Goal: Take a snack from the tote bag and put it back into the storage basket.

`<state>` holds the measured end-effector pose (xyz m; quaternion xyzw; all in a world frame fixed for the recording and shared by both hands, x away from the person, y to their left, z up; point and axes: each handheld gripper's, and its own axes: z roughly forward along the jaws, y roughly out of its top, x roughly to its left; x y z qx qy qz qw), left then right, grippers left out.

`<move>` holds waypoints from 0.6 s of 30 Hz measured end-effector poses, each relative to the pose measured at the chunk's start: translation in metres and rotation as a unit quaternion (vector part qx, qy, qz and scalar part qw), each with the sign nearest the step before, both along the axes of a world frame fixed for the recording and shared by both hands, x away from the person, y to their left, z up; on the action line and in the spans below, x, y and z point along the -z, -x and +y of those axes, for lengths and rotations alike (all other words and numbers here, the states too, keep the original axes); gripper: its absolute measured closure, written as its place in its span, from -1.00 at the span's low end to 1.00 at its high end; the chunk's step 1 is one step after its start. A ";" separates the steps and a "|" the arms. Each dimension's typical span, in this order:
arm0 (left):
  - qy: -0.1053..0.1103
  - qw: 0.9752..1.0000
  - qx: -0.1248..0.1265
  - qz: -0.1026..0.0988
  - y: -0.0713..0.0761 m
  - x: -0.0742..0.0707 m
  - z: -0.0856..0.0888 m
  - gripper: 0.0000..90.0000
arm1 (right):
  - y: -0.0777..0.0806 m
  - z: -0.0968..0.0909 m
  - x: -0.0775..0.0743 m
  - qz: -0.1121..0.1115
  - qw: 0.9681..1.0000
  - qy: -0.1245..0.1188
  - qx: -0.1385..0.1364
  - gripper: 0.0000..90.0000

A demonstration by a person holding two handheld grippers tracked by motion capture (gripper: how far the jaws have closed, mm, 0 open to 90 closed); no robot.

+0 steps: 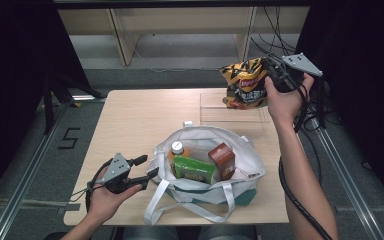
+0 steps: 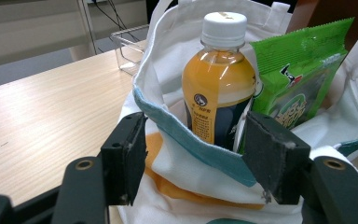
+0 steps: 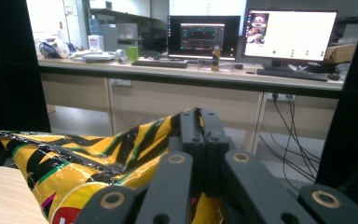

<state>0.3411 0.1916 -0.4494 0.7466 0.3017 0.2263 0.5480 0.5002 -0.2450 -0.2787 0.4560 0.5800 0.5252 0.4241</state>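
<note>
While the right gripper point(image 1: 272, 75) pinches the chip bag point(image 1: 244, 82) aloft at far right, the left gripper point(image 1: 147, 167), jaws apart, straddles the tote bag point(image 1: 252, 162) rim; lower it into the right-hand gap, gently.

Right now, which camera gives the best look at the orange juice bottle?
The left gripper view: the juice bottle stands close up in the tote bag, cap and label clear. The high view shows just its small cap and top.
</note>
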 end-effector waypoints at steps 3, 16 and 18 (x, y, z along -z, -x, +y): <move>0.000 1.000 0.000 -0.001 0.000 0.000 0.000 -0.13 | -0.003 0.001 -0.001 0.002 1.000 0.000 0.001 1.00; -0.002 1.000 -0.001 -0.001 0.000 0.000 0.001 -0.13 | -0.015 0.002 -0.001 0.010 1.000 -0.002 0.006 1.00; -0.001 1.000 0.000 -0.001 0.000 0.000 0.001 -0.14 | -0.018 0.002 0.000 0.009 1.000 -0.001 0.006 1.00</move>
